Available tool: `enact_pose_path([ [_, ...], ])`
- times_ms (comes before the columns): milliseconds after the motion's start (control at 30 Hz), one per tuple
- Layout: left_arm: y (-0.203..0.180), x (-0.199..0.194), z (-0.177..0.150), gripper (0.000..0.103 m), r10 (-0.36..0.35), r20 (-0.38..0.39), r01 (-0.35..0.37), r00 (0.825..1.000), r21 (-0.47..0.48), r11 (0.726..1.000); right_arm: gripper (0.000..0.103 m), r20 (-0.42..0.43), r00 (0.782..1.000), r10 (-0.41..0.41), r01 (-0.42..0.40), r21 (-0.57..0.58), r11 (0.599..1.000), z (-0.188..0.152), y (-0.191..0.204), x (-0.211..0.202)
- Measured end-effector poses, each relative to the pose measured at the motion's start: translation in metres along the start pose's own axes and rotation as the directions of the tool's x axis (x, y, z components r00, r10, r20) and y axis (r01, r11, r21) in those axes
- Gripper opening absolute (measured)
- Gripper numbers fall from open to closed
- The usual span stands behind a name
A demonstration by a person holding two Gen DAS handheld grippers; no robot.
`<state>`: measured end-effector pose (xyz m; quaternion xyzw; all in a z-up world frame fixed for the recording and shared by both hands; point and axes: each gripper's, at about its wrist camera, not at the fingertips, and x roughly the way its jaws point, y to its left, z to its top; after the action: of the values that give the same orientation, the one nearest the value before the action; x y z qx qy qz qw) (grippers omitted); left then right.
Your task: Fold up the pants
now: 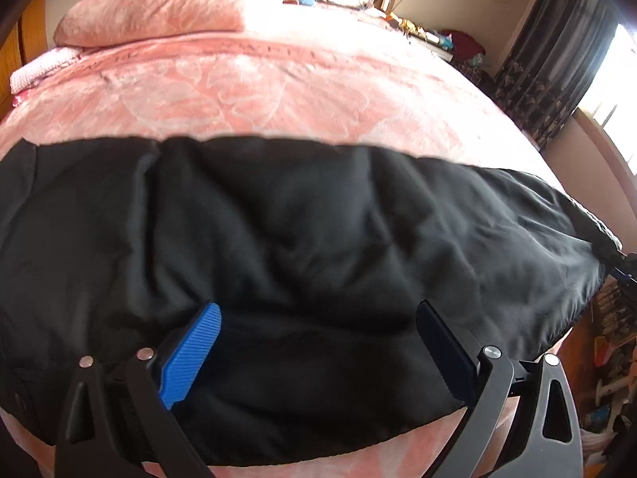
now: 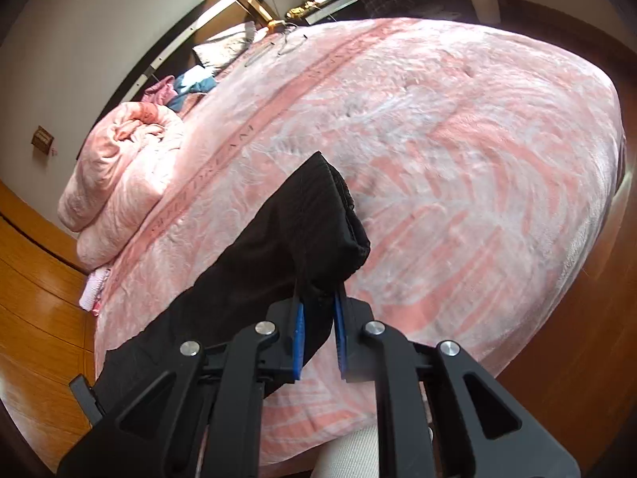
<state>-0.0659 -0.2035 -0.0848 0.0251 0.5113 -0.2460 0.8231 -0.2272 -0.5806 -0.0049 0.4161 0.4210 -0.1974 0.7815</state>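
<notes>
While the left gripper (image 1: 318, 342) hovers agape over black pants (image 1: 298, 239), the right gripper (image 2: 318, 318) clamps their waistband (image 2: 334, 207).

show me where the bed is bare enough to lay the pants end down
Bare pink blanket spreads beyond the black pants toward the bed's far edge, and behind the pants up to the folded pink quilt. The headboard end is crowded: loose clothes and small items.

One pair of black pants (image 1: 302, 247) lies on one pink bedspread (image 1: 278, 91), with two grippers (blue-padded), left (image 1: 318, 354) and right (image 2: 318, 330), and one rolled pink quilt (image 2: 119, 175) at the bed's head edge.
</notes>
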Motion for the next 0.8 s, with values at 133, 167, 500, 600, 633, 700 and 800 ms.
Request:
enact_pose_path([
  [133, -0.008, 0.006, -0.013, 0.099, 0.039, 0.057, -0.044, 0.998, 0.103, 0.994, 0.012, -0.075, 0.99, -0.117, 0.118, 0.012, 0.993, -0.019, -0.016, 0.033],
  [167, -0.005, 0.003, -0.011, 0.099, 0.021, 0.049, -0.025, 0.999, 0.089, 0.996, 0.012, -0.049, 0.992, -0.119, 0.119, -0.002, 0.993, -0.019, -0.011, 0.027],
  [500, 0.073, -0.07, 0.003, 0.099, -0.044, 0.128, 0.062, 0.991, -0.145, 0.988, 0.013, 0.089, 0.983, 0.162, -0.113, -0.402, 0.909, -0.029, 0.156, -0.039],
  [600, 0.104, -0.096, 0.002, 0.099, 0.013, 0.17, 0.02, 0.985, -0.191, 0.981, 0.013, 0.017, 0.976, 0.217, -0.176, -0.525, 0.833, -0.057, 0.214, -0.027],
  [633, 0.115, -0.104, 0.001, 0.099, 0.03, 0.182, 0.008, 0.983, -0.209, 0.978, 0.013, -0.014, 0.972, 0.234, -0.202, -0.554, 0.808, -0.067, 0.231, -0.021],
  [700, 0.137, -0.12, -0.002, 0.099, 0.067, 0.208, -0.014, 0.976, -0.247, 0.969, 0.013, -0.075, 0.966, 0.249, -0.243, -0.599, 0.763, -0.089, 0.261, -0.007],
  [800, 0.165, -0.137, -0.007, 0.099, 0.11, 0.22, -0.043, 0.969, -0.291, 0.956, 0.013, -0.142, 0.962, 0.233, -0.266, -0.671, 0.692, -0.128, 0.3, 0.012],
])
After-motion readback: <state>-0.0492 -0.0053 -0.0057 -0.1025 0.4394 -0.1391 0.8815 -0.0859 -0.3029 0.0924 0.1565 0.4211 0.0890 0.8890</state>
